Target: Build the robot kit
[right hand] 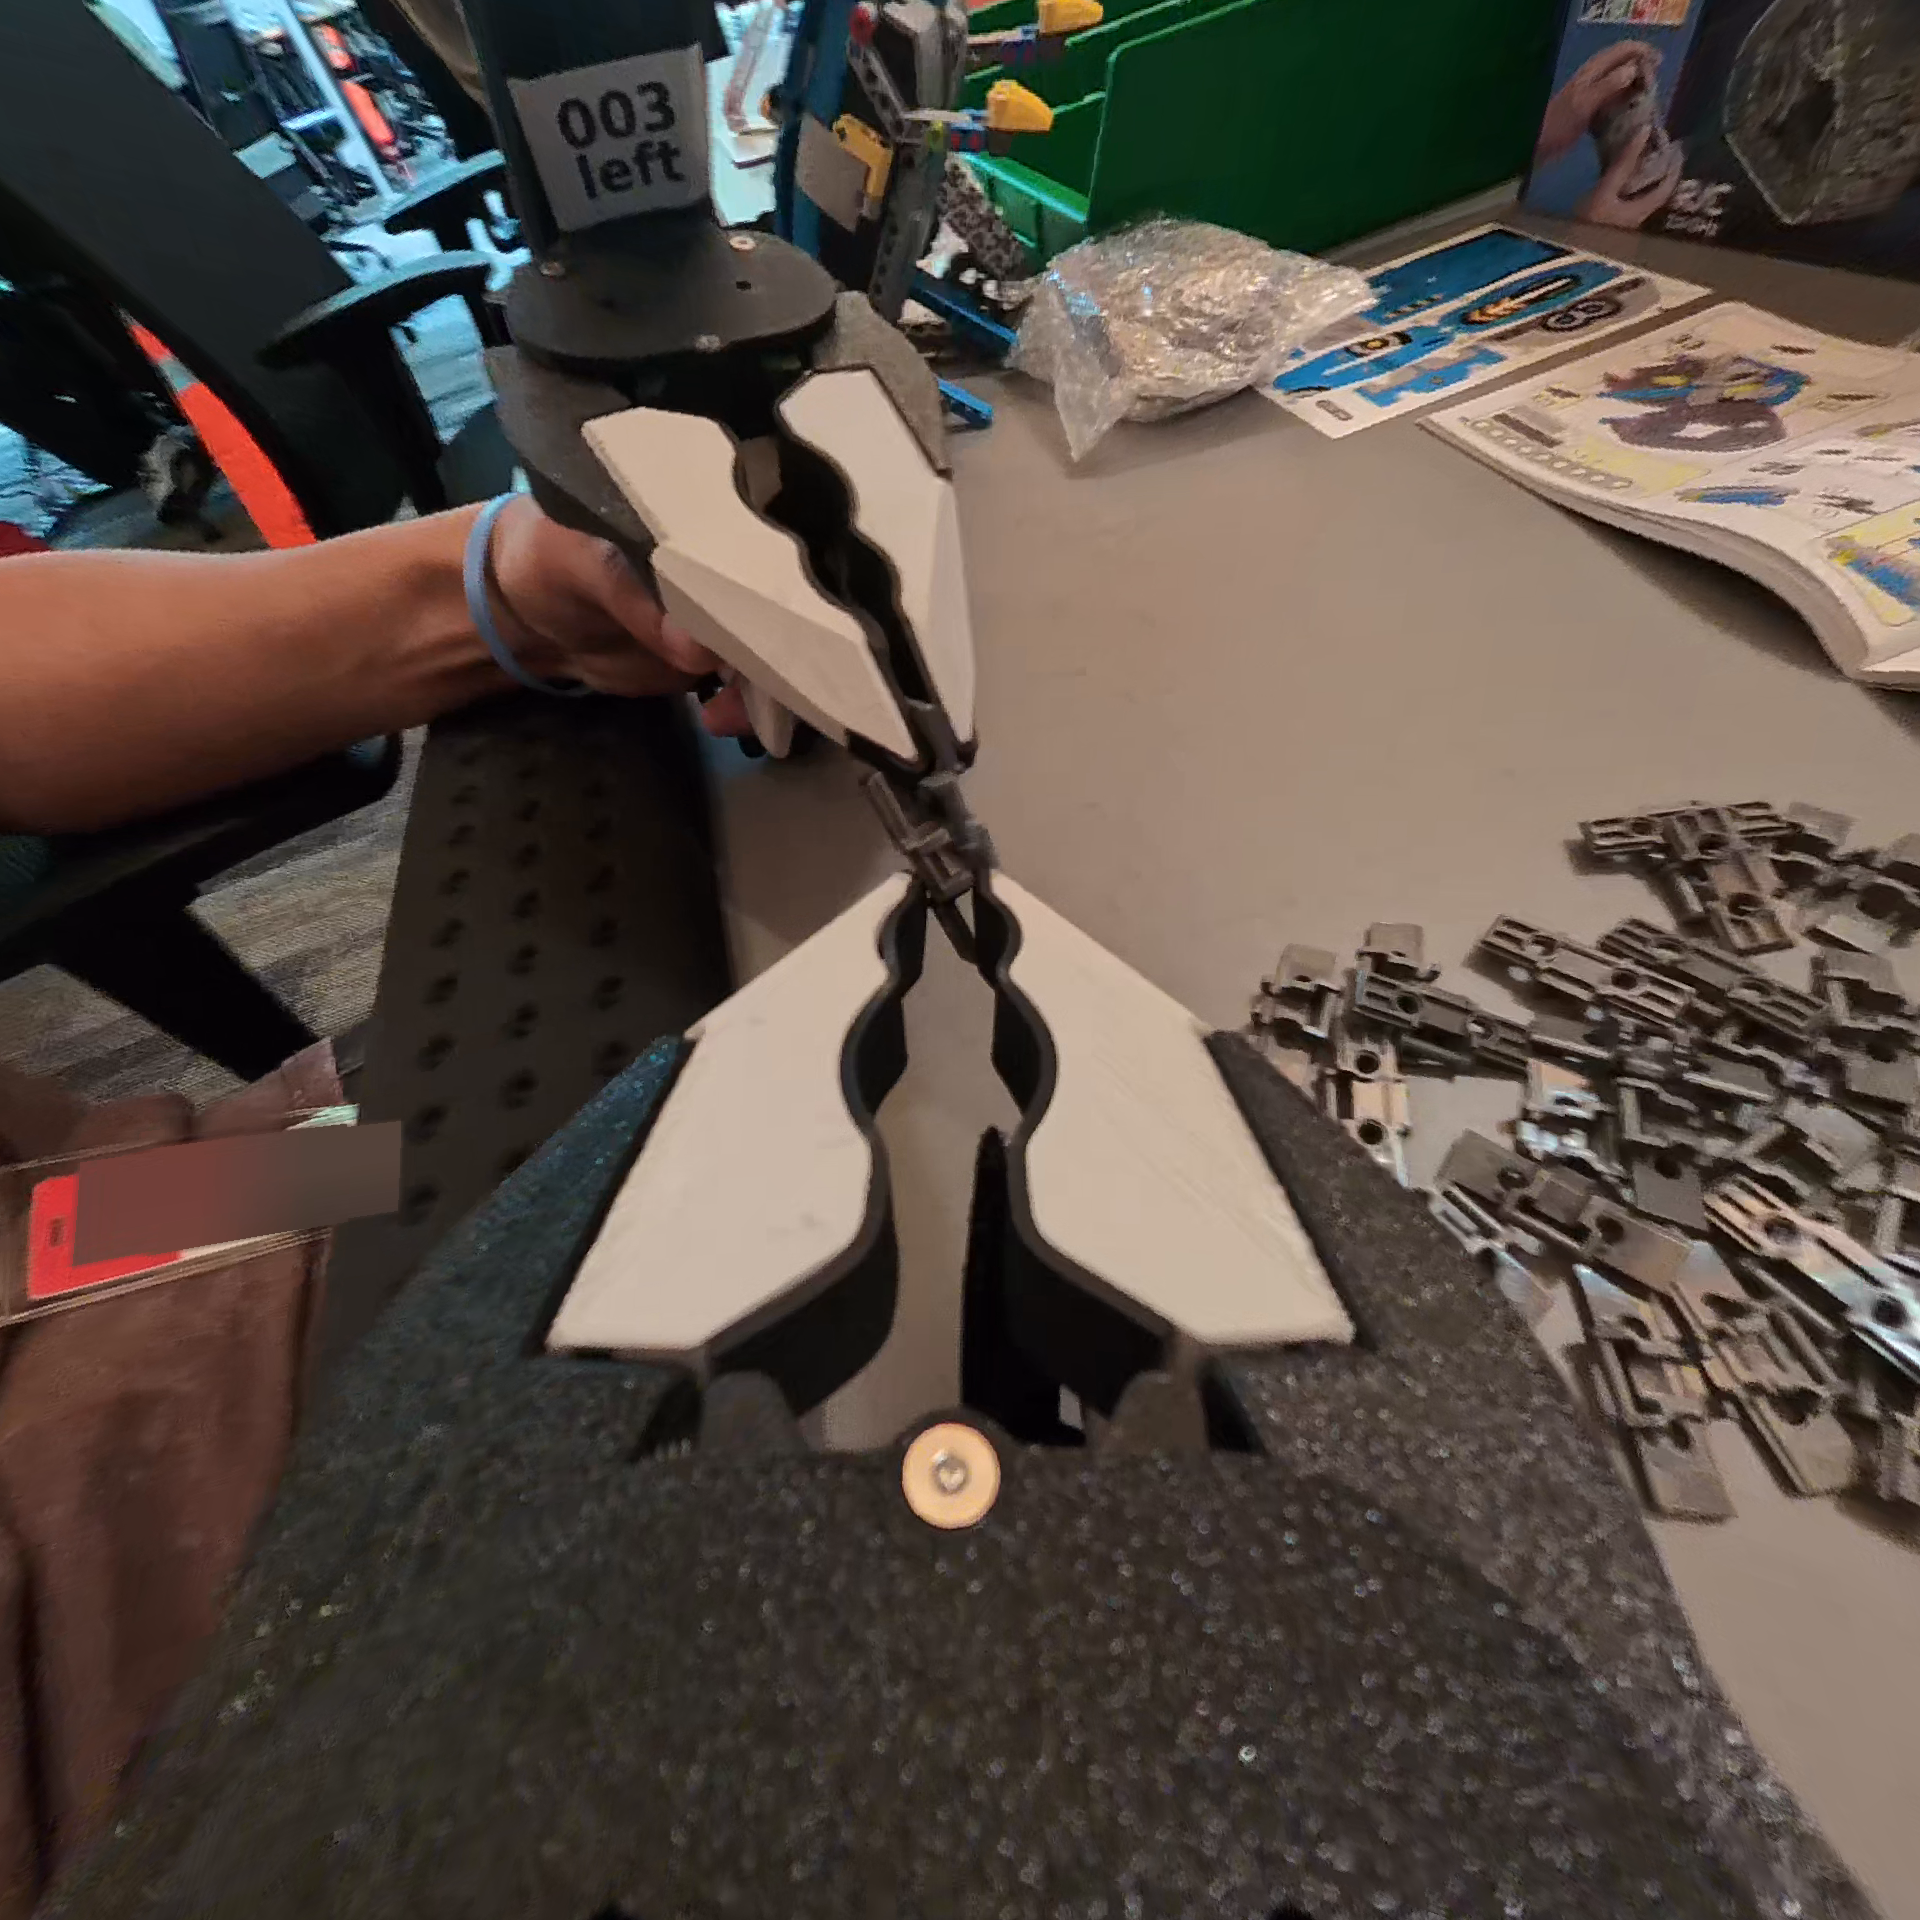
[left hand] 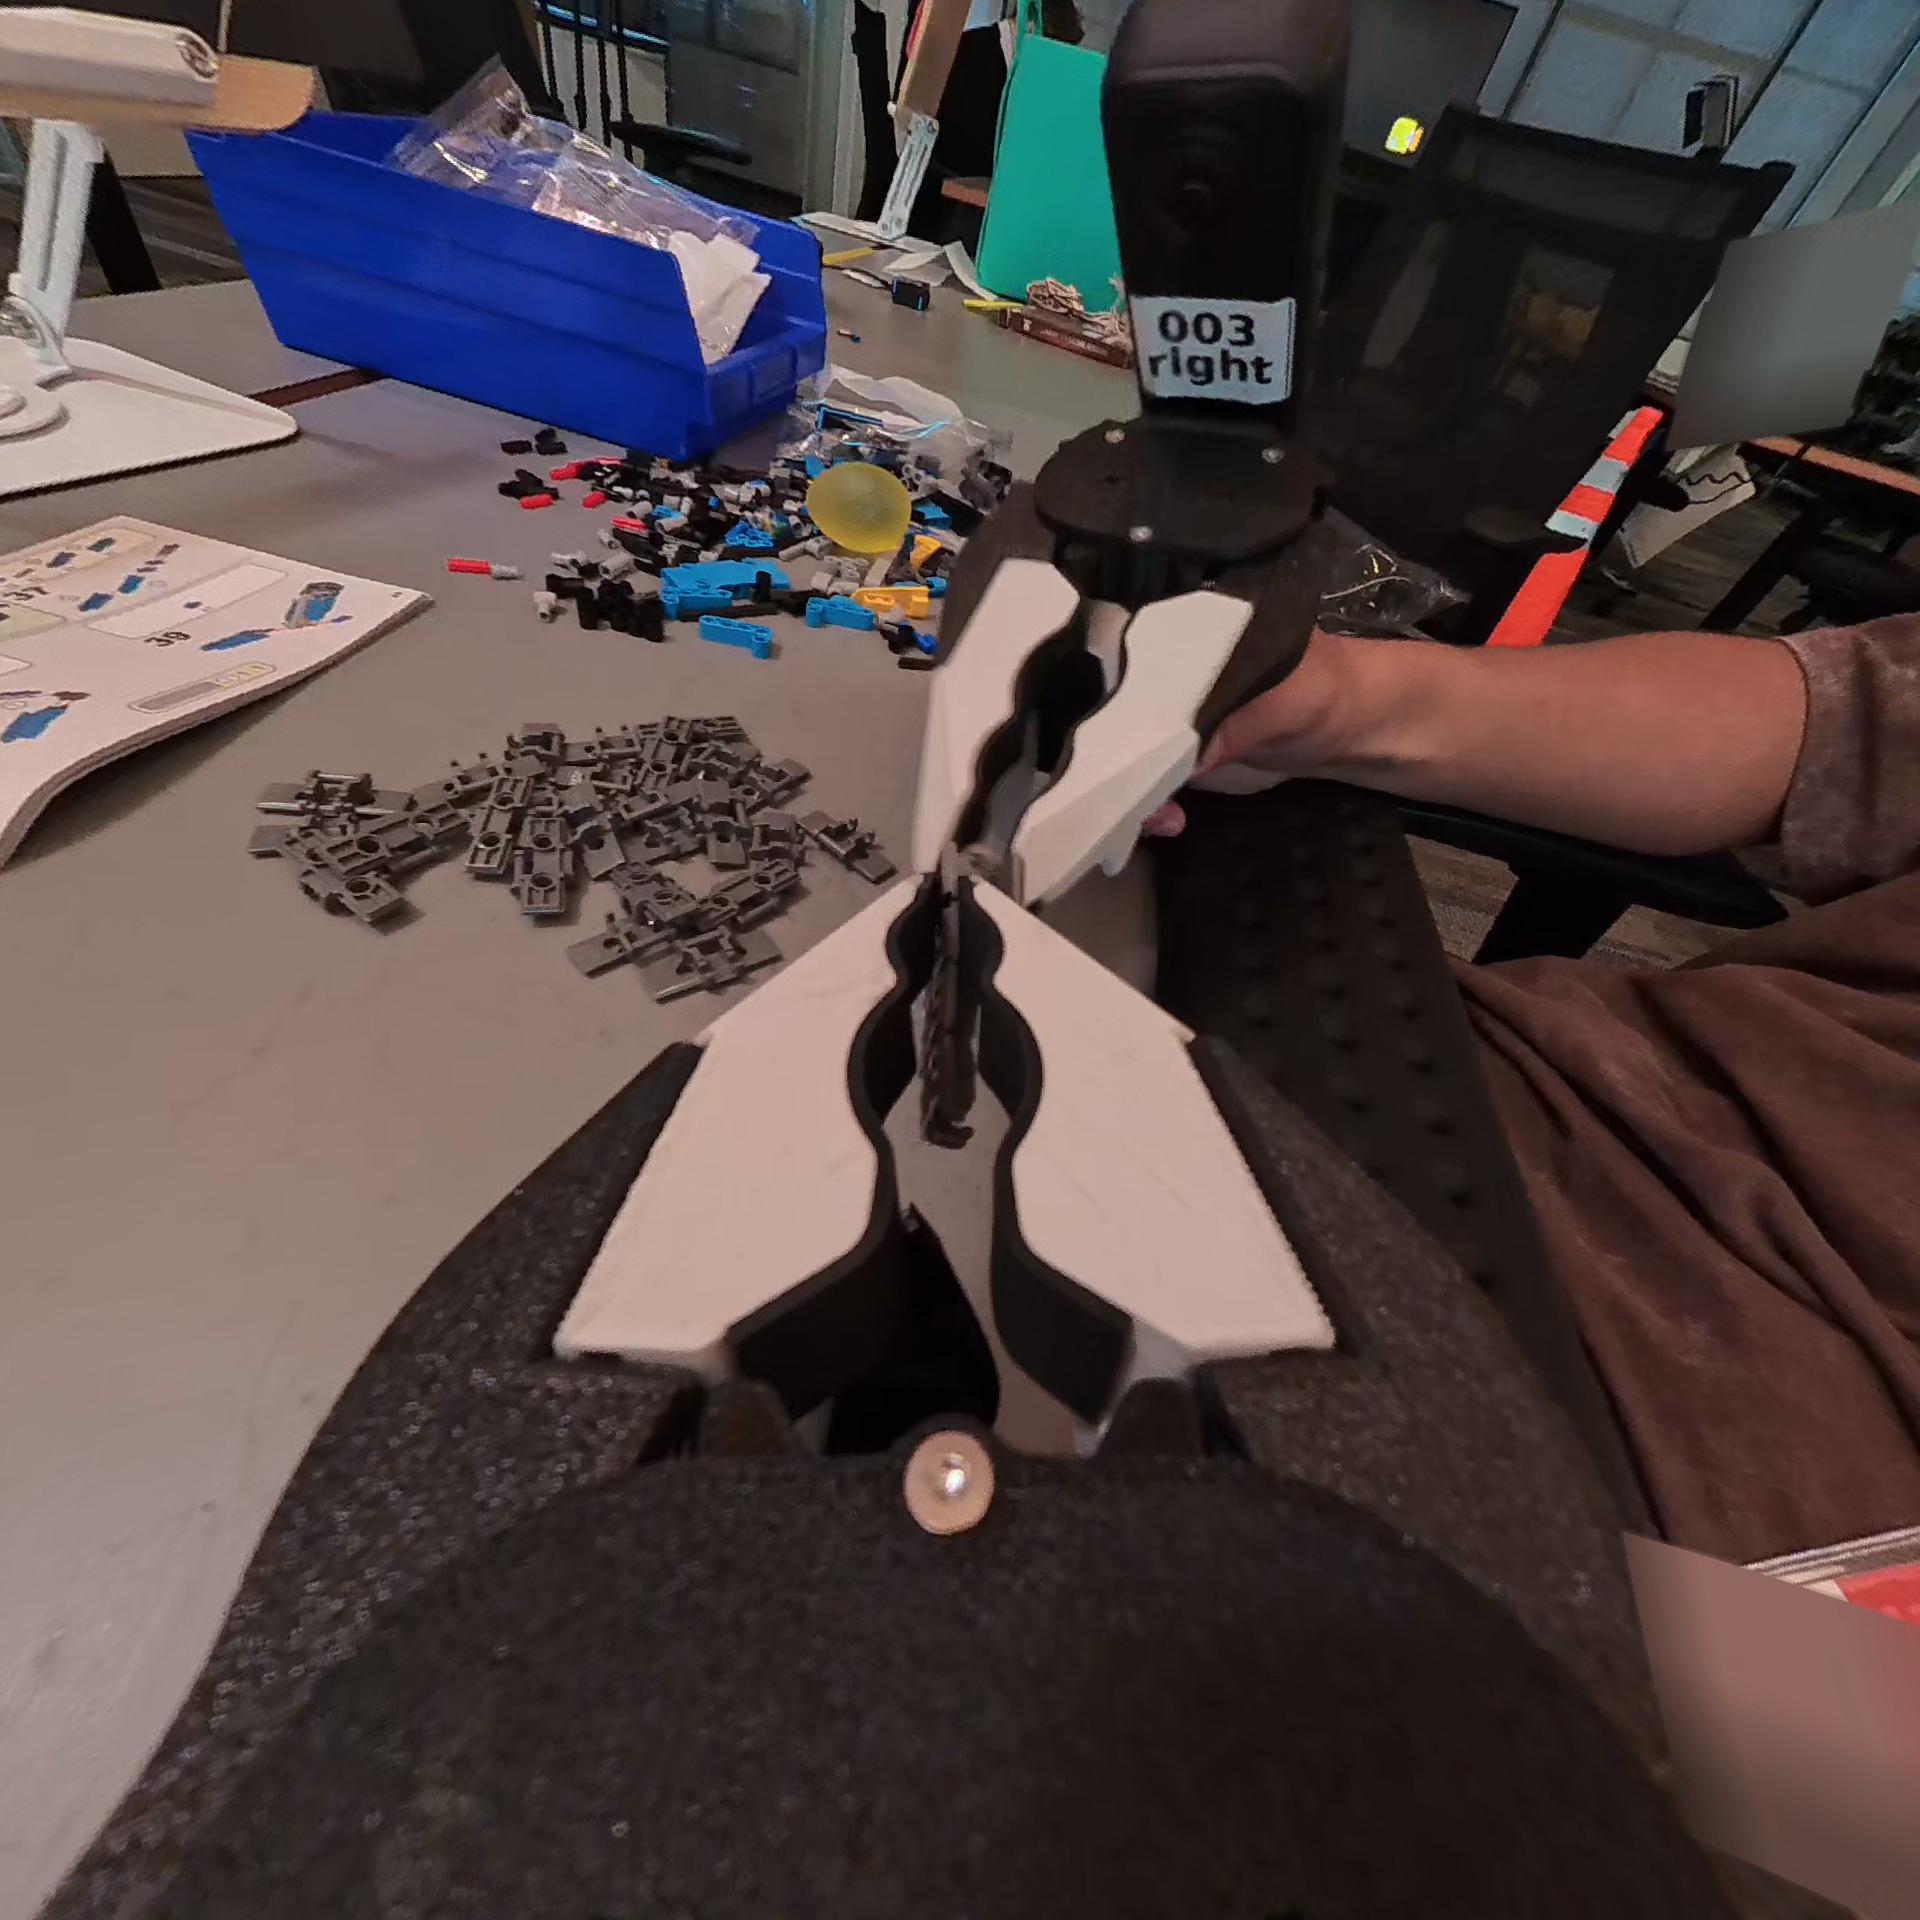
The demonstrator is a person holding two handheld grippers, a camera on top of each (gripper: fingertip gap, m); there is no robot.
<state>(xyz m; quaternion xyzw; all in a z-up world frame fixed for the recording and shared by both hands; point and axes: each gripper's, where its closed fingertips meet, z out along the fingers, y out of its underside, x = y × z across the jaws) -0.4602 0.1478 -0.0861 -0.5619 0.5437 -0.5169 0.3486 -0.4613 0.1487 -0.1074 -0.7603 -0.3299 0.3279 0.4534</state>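
Grey table (left hand: 260, 1091) in front; black office chairs (right hand: 416, 218) and carpeted floor (left hand: 1558, 904) beyond its edge, windows (left hand: 1766, 62) behind.

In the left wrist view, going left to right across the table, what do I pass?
Open instruction booklet → pile of grey track links → left gripper, shut on a dark link strip → right gripper, tip to tip with it → the person's forearm.

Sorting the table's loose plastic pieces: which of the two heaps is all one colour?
The heap of dark grey flat links, nearest the left gripper, is uniformly grey. The farther heap, by the blue plastic bin, mixes blue, black, red and yellow.
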